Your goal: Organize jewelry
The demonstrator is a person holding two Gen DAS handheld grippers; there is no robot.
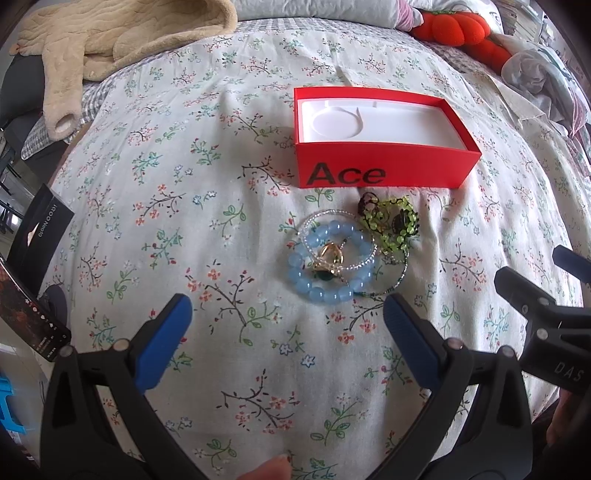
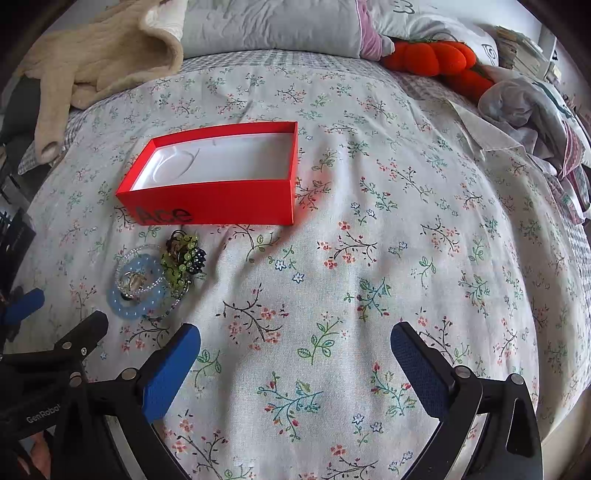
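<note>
One tangled jewelry pile point(image 1: 347, 251), blue, green, clear beads, near red box point(image 1: 380, 136)

Floral bedspread point(image 1: 229, 206) fills the view. Beige fleece garment point(image 1: 110, 40) bunched at 11 o'clock, one sleeve hanging toward 9. Grey pillow point(image 2: 273, 26) at 12. Orange plush toy point(image 2: 436, 55) at 1, touching the pillow. Crumpled pale clothing point(image 2: 532, 107) at 2. Black box point(image 1: 40, 229) at 9, at the bed's edge.
</note>
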